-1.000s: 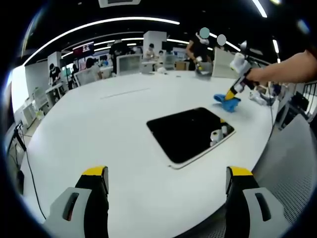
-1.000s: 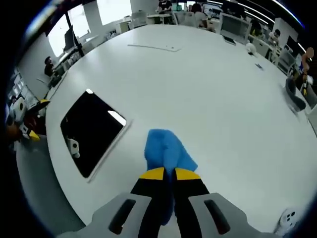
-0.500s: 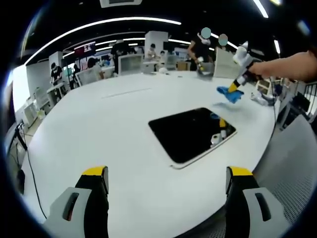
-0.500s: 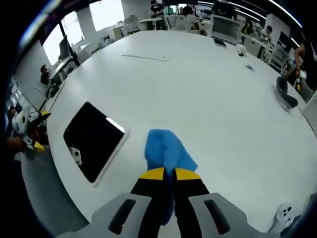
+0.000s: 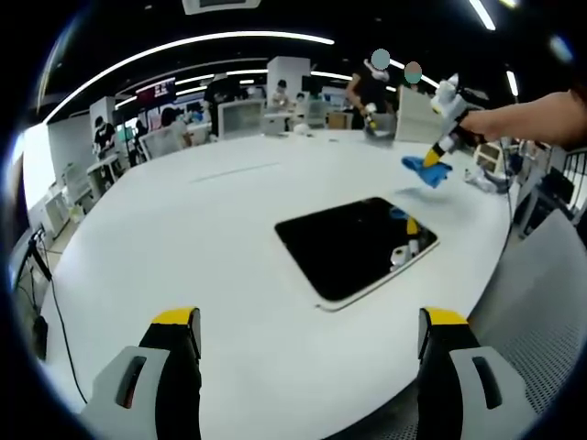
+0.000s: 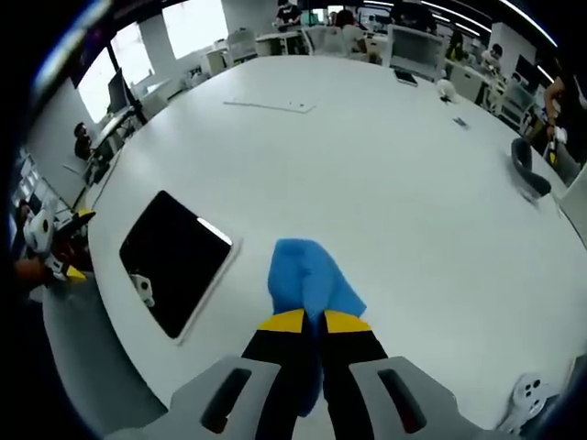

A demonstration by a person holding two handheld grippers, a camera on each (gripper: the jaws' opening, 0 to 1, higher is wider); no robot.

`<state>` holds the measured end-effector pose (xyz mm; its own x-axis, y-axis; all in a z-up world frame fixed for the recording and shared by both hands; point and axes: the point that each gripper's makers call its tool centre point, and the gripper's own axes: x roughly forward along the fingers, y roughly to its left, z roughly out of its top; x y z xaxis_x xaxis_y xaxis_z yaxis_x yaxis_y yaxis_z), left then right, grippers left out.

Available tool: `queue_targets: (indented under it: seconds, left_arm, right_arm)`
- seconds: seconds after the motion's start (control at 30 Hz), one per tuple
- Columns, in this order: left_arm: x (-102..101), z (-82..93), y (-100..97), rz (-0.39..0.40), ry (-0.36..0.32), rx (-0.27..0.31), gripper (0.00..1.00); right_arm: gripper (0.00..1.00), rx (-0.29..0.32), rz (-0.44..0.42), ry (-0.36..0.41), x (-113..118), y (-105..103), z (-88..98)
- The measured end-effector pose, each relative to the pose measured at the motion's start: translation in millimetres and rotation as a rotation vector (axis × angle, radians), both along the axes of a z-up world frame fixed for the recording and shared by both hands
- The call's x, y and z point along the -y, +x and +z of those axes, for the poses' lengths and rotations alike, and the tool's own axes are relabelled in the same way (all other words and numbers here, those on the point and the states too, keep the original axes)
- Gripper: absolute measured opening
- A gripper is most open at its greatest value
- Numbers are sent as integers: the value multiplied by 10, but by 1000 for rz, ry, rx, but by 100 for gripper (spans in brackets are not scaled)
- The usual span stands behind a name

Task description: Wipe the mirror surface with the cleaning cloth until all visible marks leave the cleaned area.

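Right gripper [image 6: 304,321] jaws clamp blue cloth [image 6: 309,278]; mirror [image 6: 172,259] bare

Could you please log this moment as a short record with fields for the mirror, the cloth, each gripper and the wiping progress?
mirror: dark rectangular mirror lying flat on the white table
cloth: blue cleaning cloth, held in the air, apart from the mirror
right gripper: right gripper, jaws shut on the cloth
left gripper: left gripper, jaws open, holding nothing
progress: cloth not yet on the glass
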<state>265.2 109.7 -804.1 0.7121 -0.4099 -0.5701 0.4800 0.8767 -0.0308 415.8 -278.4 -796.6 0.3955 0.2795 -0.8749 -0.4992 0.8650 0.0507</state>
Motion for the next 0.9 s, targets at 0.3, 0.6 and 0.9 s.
queue_targets:
  seconds: [0.3,0.6,0.9]
  left_arm:
    - [31,6,-19,-18,4,-2,99]
    - [34,24,-18,-19,1,4,99]
    - [-5,23,-13,-28,19,16,99]
  right_arm:
    - [1,-9,-6,5,-85,-21,2]
    - [1,-33,3,8,-248,-54,-84]
    - [1,-62,14,29,-556,-65,-162]
